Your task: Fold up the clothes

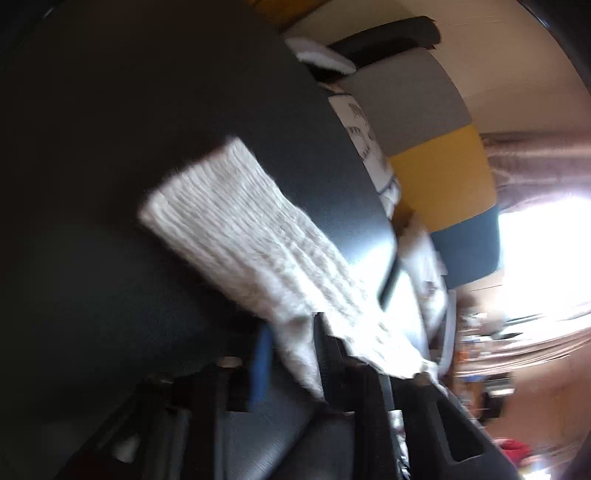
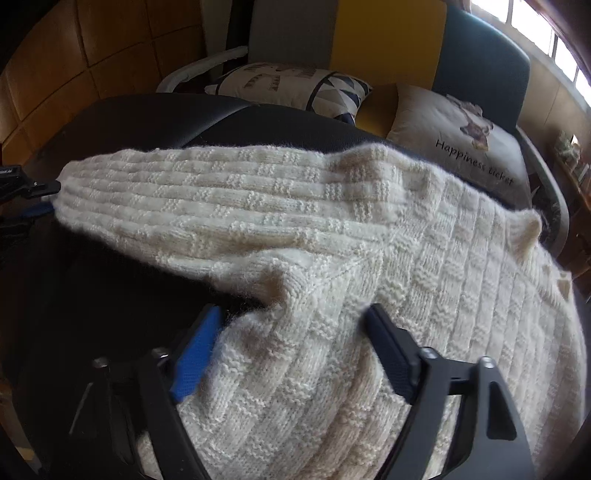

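Two grippers are working one cream knit sweater (image 2: 332,258), which is lying spread over a dark tabletop (image 2: 155,114).

Left gripper (image 1: 291,332): jaws are clenched tight on the cuff end of the sleeve (image 1: 236,221). In the left wrist view the knit is bunching up between the blue pad (image 1: 260,362) and the black finger (image 1: 332,354), and the rest of the sleeve is stretching away ahead of the fingertips across the dark surface. That frame is blurry, so finer pad contact is hard to read there. The right wrist view is backing it up: the left gripper's black tip (image 2: 40,186) and a bit of blue are sitting right at the sleeve's far end.

Right gripper (image 2: 295,321): jaws are standing spread, not pinching anything. The sweater's armpit area is lying between the fingers; the blue-padded finger (image 2: 195,354) is sitting at the edge of the knit, just beside the fold under the sleeve, and the black finger (image 2: 391,350) is resting over the body panel. I'm not seeing the pads pressing the fabric.

Past the fingertips, beyond the table edge, two printed cushions (image 2: 454,122) are leaning on a grey, yellow and blue chair back (image 2: 369,33).
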